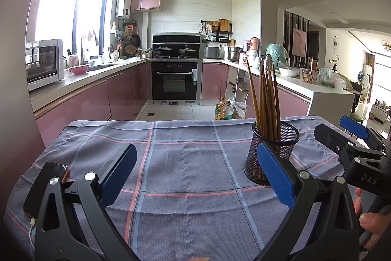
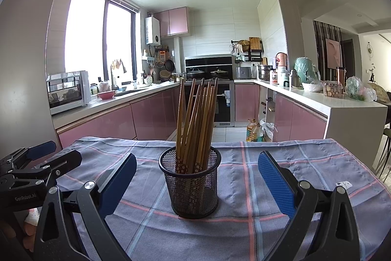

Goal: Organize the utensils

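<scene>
A black mesh cup (image 2: 191, 184) stands upright on the checked cloth (image 2: 268, 224), holding several brown wooden chopsticks (image 2: 195, 121) that lean in a bundle. My right gripper (image 2: 196, 177) is open and empty, its blue pads on either side of the cup but apart from it. In the left wrist view the cup (image 1: 273, 151) and chopsticks (image 1: 265, 99) stand at the right, just behind my right-hand finger. My left gripper (image 1: 196, 170) is open and empty over bare cloth (image 1: 185, 163). The right gripper's body (image 1: 354, 153) shows at the far right there.
A phone (image 1: 44, 190) with a white cable lies at the cloth's left edge. The left gripper's body (image 2: 31, 173) shows at the far left of the right wrist view. Behind the table are pink kitchen counters, an oven (image 1: 174, 80) and oil bottles (image 2: 254, 131) on the floor.
</scene>
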Demonstrator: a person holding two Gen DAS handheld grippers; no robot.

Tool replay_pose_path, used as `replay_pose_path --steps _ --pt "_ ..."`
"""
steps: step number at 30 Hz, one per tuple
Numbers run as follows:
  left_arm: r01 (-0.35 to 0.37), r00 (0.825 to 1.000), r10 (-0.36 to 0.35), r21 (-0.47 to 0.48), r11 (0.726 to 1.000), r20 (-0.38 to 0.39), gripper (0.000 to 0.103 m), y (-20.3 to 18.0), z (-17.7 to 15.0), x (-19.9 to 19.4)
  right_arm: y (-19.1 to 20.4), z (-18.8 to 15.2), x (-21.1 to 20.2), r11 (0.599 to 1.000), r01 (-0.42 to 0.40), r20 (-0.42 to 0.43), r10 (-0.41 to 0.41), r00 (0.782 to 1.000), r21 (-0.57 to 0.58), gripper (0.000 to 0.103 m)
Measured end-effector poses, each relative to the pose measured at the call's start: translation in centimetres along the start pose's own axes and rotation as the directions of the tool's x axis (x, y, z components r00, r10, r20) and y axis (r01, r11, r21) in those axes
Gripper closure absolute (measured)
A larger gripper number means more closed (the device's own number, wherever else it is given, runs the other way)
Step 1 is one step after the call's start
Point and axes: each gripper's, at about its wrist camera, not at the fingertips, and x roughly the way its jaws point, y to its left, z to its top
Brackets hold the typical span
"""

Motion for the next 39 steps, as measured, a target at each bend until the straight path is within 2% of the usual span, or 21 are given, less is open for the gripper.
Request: replay_pose_path --steps 33,39 --pt "-0.002 1.000 0.002 -0.005 1.000 0.005 0.006 0.3 -0.1 0.1 0.0 -0.4 0.1 1.000 0.000 -0.005 0.000 1.000 0.010 0.007" --pt "0.011 0.999 -0.013 -0.034 0.999 -0.053 0.006 1.0 -0.2 1.1 -1.2 -0.7 0.5 0.999 0.033 -0.041 -0.033 0.999 0.001 0.007"
